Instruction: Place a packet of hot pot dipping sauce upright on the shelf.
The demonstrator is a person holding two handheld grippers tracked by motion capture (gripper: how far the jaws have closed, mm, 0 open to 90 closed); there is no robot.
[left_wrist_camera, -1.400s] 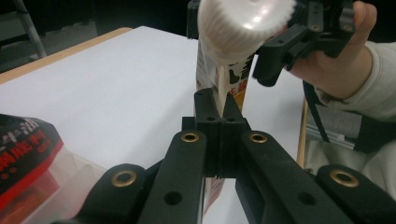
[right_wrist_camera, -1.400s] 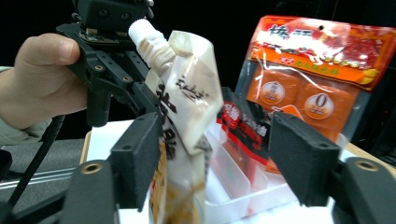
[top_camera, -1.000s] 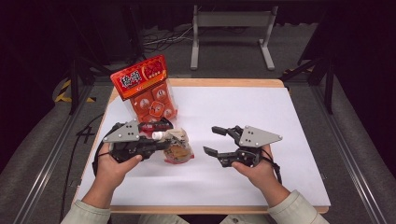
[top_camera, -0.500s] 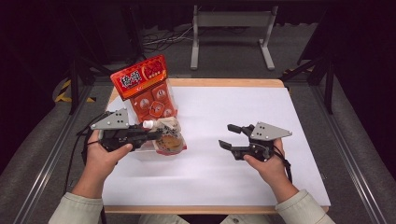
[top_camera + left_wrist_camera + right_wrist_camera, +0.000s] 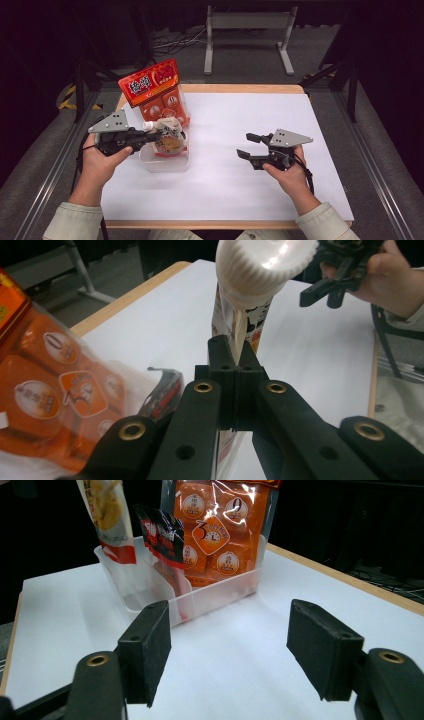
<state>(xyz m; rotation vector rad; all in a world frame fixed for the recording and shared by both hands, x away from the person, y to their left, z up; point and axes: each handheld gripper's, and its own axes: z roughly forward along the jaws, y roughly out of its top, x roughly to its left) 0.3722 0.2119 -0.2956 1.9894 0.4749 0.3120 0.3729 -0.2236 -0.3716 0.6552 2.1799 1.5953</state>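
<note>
Pouch (image 5: 167, 137) with a white cap hangs from our left gripper (image 5: 152, 135), just over the clear bin (image 5: 167, 162) at the left side of the white table (image 5: 250, 190). The left fingers (image 5: 235, 365) are pressed tight together, pinching the thin flat edge of the pouch right under its cap (image 5: 265, 260). Our right gripper (image 5: 247, 145) waits apart on the right, holding nothing, with its pads (image 5: 147, 650) spread wide.

A big orange snack bag (image 5: 155, 92) leans in the back of the bin, and a small dark red packet (image 5: 162, 535) stands in front of it. The near part of the bin looks free.

We think the job now is to put the pouch down in that free part. To do it well, we should keep the pinch tight, because the pouch swings from one thin edge. We should go down slowly and straight, stay off the bin wall and the red packet, and let go only when the bottom of the pouch rests inside.
</note>
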